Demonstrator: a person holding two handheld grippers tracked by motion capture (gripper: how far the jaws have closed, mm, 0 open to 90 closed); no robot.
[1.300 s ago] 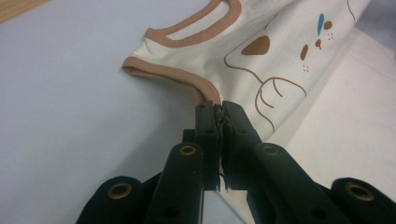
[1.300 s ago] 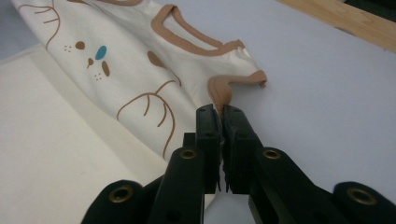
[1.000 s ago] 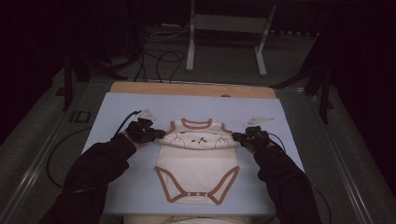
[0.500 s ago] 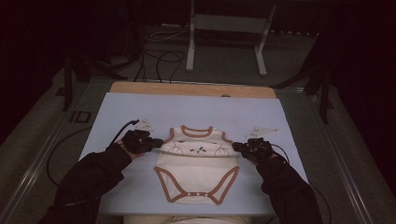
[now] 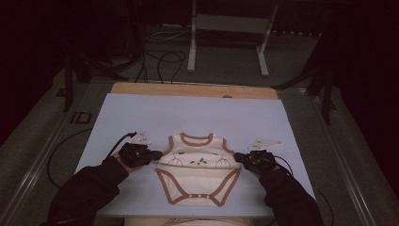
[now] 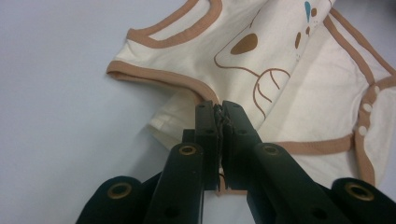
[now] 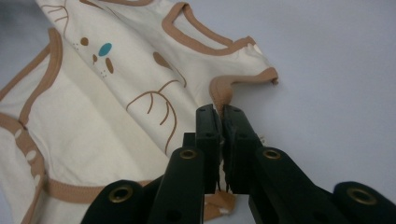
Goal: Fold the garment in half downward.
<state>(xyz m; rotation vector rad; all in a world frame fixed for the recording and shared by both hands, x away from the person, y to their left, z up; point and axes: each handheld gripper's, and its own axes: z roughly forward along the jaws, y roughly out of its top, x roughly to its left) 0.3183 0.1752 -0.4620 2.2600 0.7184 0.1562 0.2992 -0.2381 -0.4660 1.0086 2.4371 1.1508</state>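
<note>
Here, one cream baby bodysuit (image 5: 197,174) with brown trim lies on the pale blue table cover (image 5: 141,113), towards the near edge and roughly midway between left and right. Its top half is folded down over the lower half, so the neck opening sits on the far side and the crotch flap with its row of snaps on the near side. The high view shows three snaps along that flap.

Two grippers work it, one at each side. The left gripper (image 6: 219,112) has its two black jaws pressed together on the left side of the garment, just under the armhole trim, with a pinch of cream fabric between the tips. The right gripper (image 7: 220,114) is clamped the same way on the right side, its jaws closed on the cloth where the brown armhole binding curls over. In the high view each gripper sits at its own edge of the bodysuit, with a gloved hand and a dark sleeve behind it, and each carries one grey three-cornered plate on top.

The printed front shows one animal face: one teal spot, brown dots, and brown curved lines.

One wooden strip (image 5: 193,90) runs along the far edge of the cover.
</note>
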